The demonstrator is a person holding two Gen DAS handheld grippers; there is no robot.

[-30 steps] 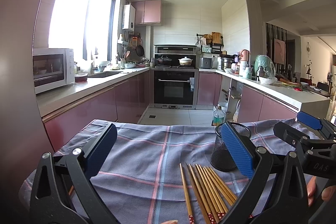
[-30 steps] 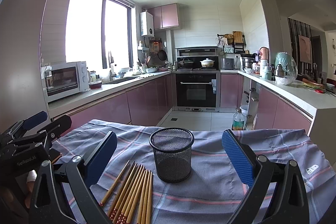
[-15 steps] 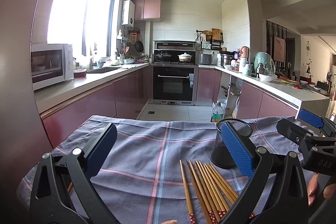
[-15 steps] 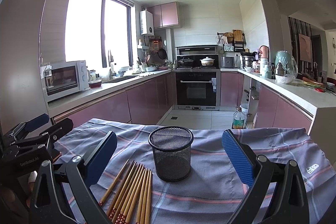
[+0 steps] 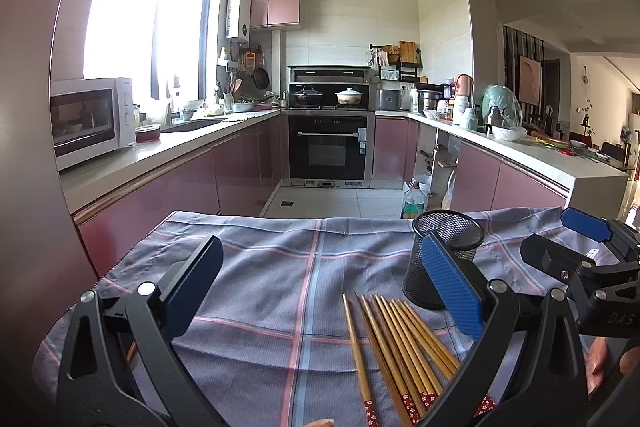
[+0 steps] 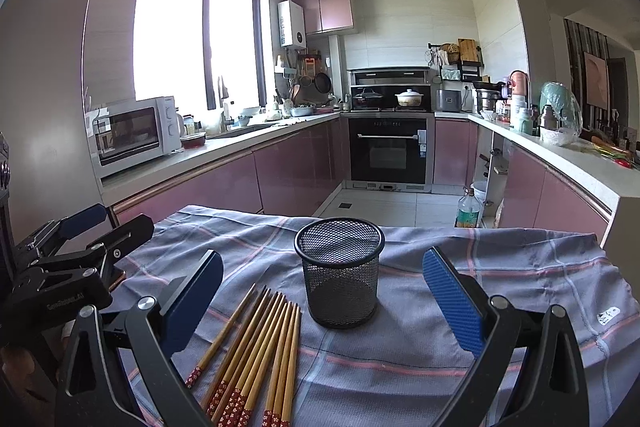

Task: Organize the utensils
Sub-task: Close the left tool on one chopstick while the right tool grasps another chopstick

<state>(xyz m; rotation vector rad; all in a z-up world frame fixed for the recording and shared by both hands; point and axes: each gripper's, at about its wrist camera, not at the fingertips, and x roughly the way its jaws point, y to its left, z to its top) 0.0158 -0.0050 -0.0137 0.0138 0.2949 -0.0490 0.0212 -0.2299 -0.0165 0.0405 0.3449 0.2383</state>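
Observation:
Several wooden chopsticks [image 6: 256,347] with red patterned ends lie side by side on the plaid cloth [image 6: 400,379], just left of a black mesh cup [image 6: 340,275] that stands upright and looks empty. My right gripper [image 6: 320,303] is open and empty, above the cloth, facing the cup. My left gripper [image 5: 320,291] is open and empty, to the left; the chopsticks [image 5: 396,343] lie below its right finger and the cup [image 5: 444,259] shows behind that finger. Each gripper shows in the other's view: the right one [image 5: 568,239] and the left one [image 6: 104,223].
The cloth [image 5: 280,287] covers a table whose far edge drops to the kitchen floor. Beyond are pink cabinets, a microwave [image 6: 136,133] on the left counter, an oven [image 6: 388,151] at the back and a plastic bottle [image 6: 468,213] on the floor.
Both views have tilted slightly downward, so the cup and chopsticks sit a little higher in the frame. Both grippers stay open and nothing on the cloth has moved.

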